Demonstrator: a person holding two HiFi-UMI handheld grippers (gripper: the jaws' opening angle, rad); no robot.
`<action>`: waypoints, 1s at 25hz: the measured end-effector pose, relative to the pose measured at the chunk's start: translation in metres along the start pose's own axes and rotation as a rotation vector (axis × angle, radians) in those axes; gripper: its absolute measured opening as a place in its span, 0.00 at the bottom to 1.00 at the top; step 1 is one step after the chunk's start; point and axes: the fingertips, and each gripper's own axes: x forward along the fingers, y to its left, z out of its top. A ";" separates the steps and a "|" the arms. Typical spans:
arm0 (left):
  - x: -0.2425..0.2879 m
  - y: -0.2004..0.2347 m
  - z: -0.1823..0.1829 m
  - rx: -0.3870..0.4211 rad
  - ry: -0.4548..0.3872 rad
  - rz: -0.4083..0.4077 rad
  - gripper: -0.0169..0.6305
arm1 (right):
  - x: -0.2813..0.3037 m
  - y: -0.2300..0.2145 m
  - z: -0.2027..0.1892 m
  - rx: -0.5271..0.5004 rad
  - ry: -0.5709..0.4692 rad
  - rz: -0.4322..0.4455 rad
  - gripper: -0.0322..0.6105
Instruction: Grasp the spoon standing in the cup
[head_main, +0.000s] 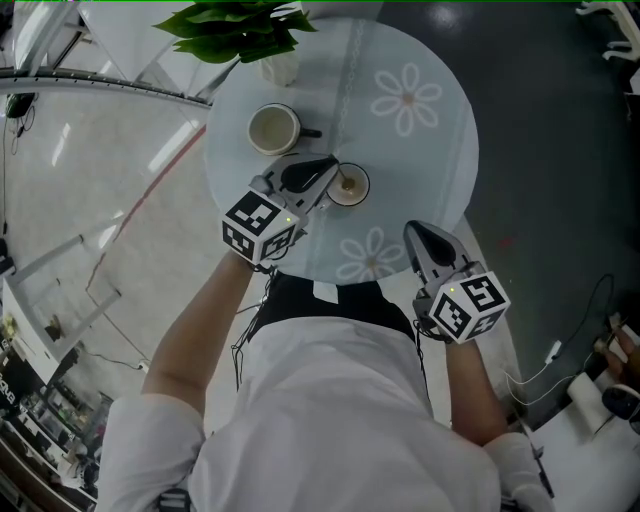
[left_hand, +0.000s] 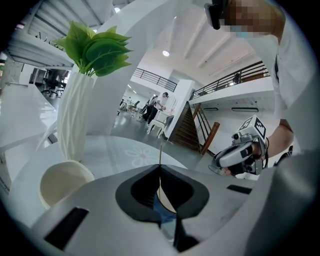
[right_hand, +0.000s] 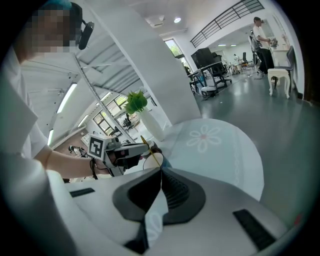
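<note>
Well, nearest the person, at 5 o'clock on the round table, the right gripper hangs over the edge. Its jaws are pressed together and hold nothing.

A bit further in, at about 7 o'clock from the middle, is the left gripper. Its tips are right beside the cup. The jaws are squeezed to a thin slit, and the spoon sticks straight up through the spot where the tips meet. So it looks like the thin handle is pinched there, with the rest of the spoon down in the cup.

Further back, at 10 o'clock, sits an empty mug. At the far edge, near 11 o'clock, stands a vase with green leaves.

I think the grab is nearly done. The next move needs a firm, steady squeeze, because the handle is so skinny it could slip. A lift would have to go straight up so the cup does not tip.
</note>
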 end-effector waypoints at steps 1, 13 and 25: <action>-0.001 -0.001 0.000 0.001 -0.001 -0.002 0.07 | 0.000 0.001 0.000 -0.001 0.000 0.001 0.09; -0.019 -0.008 0.021 0.022 -0.041 0.003 0.06 | -0.007 0.012 0.010 -0.019 -0.033 0.001 0.09; -0.054 -0.017 0.071 0.085 -0.110 0.020 0.06 | -0.013 0.029 0.041 -0.048 -0.113 0.006 0.09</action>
